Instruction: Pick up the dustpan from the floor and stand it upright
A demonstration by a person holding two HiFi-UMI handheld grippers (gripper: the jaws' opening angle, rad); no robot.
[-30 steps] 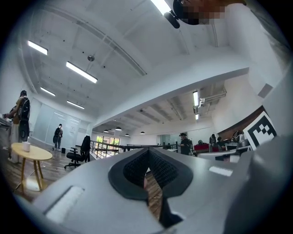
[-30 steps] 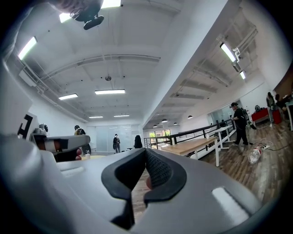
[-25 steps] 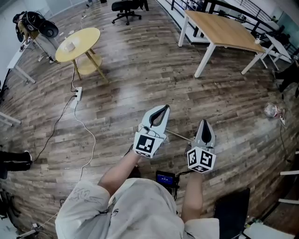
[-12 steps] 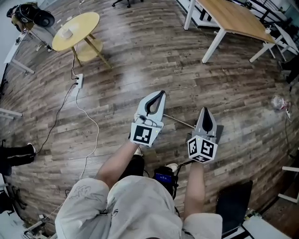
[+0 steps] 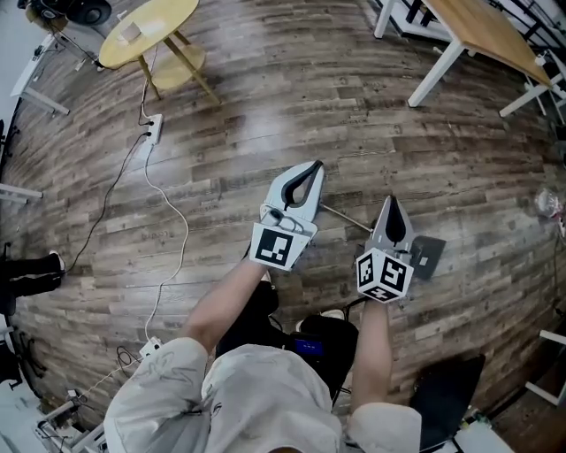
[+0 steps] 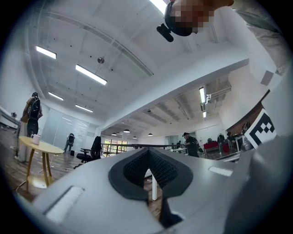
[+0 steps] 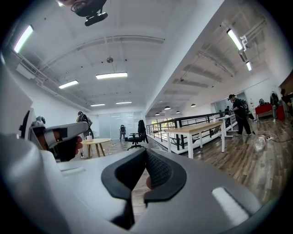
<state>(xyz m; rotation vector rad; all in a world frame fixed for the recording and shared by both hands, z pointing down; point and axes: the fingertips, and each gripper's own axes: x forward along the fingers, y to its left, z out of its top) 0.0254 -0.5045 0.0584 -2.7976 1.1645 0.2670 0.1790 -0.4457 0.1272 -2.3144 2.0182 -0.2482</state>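
Jaws pressed together and empty on the left gripper [image 5: 313,166], and the same on the right gripper [image 5: 390,203]. The dustpan [image 5: 428,256] lies flat on the floor [image 5: 221,133] just right of it, with its handle reaching left between both.

Two grippers [image 5: 313,165] [image 5: 390,203], two forearms [image 5: 225,305] [image 5: 370,354], one dustpan [image 5: 429,255], two tables [image 5: 168,22] [image 5: 482,31] (one round, one rectangular)
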